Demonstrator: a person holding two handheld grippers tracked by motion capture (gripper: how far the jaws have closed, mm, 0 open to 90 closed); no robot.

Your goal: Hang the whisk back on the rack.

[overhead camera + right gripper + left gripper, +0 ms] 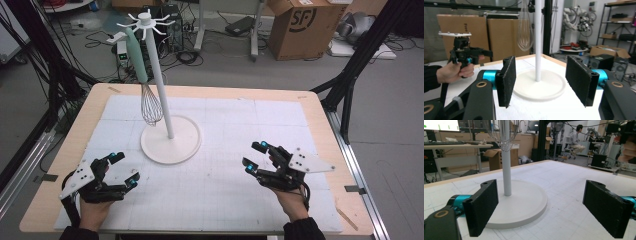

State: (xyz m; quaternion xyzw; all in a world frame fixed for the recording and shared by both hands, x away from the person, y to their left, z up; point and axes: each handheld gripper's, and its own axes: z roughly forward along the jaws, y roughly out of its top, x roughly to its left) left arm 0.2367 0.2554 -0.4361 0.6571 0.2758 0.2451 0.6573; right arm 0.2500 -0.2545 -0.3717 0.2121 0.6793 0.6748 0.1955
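A wooden table [320, 107] carries a white gridded mat [225, 180]. On the mat, toward eleven o'clock from its centre, stands a white stand [165, 95]: a round flat base, a slim upright pole, and a ring of short hooks at the top. A whisk [142, 75] hangs from one hook at the pole's nine o'clock side, close beside the pole, well clear of the base. It has a pale green handle above and a bulb of thin steel wires below; its long axis runs nearly vertical, handle up, wires pointing down.

The left gripper [124, 171], at seven o'clock on the mat, is held in a hand with jaws spread wide and nothing between them. The right gripper [255, 156], at four o'clock, is likewise spread and empty, and both face the stand.
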